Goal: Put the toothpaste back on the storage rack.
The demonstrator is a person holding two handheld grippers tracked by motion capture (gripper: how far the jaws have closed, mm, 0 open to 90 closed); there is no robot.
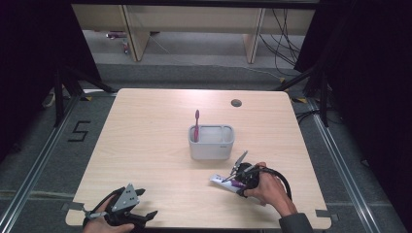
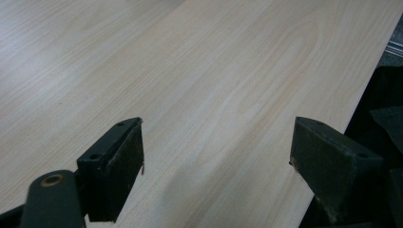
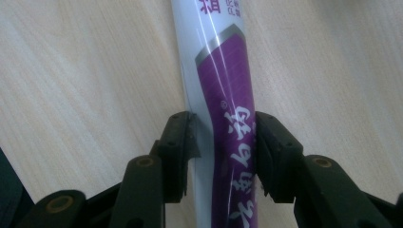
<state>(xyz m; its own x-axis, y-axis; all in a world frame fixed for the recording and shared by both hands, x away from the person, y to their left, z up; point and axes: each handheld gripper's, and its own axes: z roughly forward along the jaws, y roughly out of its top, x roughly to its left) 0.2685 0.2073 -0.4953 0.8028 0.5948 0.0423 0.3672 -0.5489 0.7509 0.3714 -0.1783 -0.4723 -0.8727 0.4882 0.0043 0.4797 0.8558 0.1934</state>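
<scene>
The place looks like a recording room or lab set up for filming, not a home. A plain light-wood table (image 1: 145, 145) with a cable grommet hole (image 1: 236, 103) stands on grey carpet tiles, hemmed in by black curtains (image 1: 369, 73) on both sides. Black stand legs (image 1: 65, 87) brace on the floor, metal rails (image 1: 34, 170) run alongside, and a taped number five (image 1: 78, 131) marks the floor. Loose cables (image 1: 284, 39) hang beneath a bare workbench (image 1: 194, 22) behind.

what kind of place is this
Probably a lab or recording studio: a lone wooden table walled by black curtains, floor tape marked 5, and loose cables behind.
</scene>
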